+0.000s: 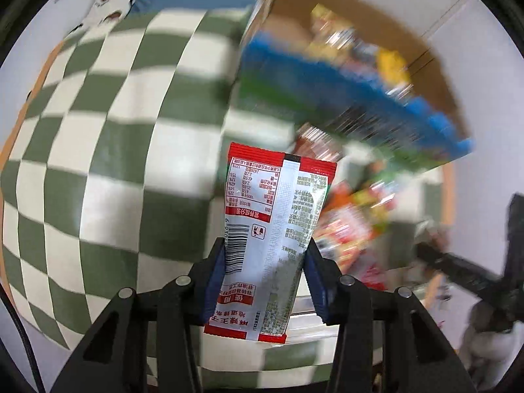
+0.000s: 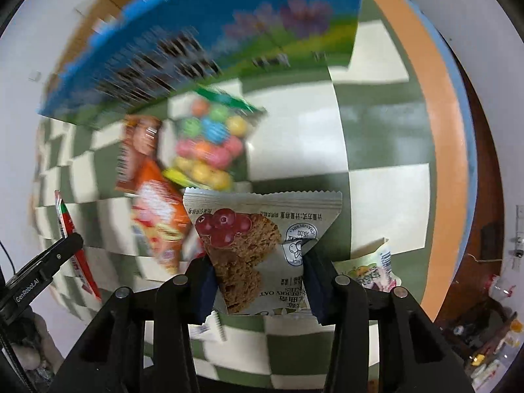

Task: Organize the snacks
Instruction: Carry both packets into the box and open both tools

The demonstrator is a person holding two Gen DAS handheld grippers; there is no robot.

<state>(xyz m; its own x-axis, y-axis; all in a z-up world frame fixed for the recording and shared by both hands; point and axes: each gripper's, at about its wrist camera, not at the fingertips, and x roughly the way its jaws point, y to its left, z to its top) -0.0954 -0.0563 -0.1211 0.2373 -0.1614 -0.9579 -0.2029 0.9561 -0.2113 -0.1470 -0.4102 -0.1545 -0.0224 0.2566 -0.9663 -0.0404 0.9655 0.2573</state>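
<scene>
My left gripper is shut on a red and silver snack packet, which stands up between its blue pads above the checkered cloth. My right gripper is shut on a grey cranberry oat cookie packet, pinched at its lower half. Ahead of both stands a blue cardboard box with several snacks inside; its blue side fills the top of the right wrist view. In the right wrist view the left gripper shows at the left edge with the red packet.
A green and white checkered cloth covers the table. Loose snacks lie by the box: a bag of coloured candy balls, orange packets, a pale packet at the right. The table's orange edge runs along the right.
</scene>
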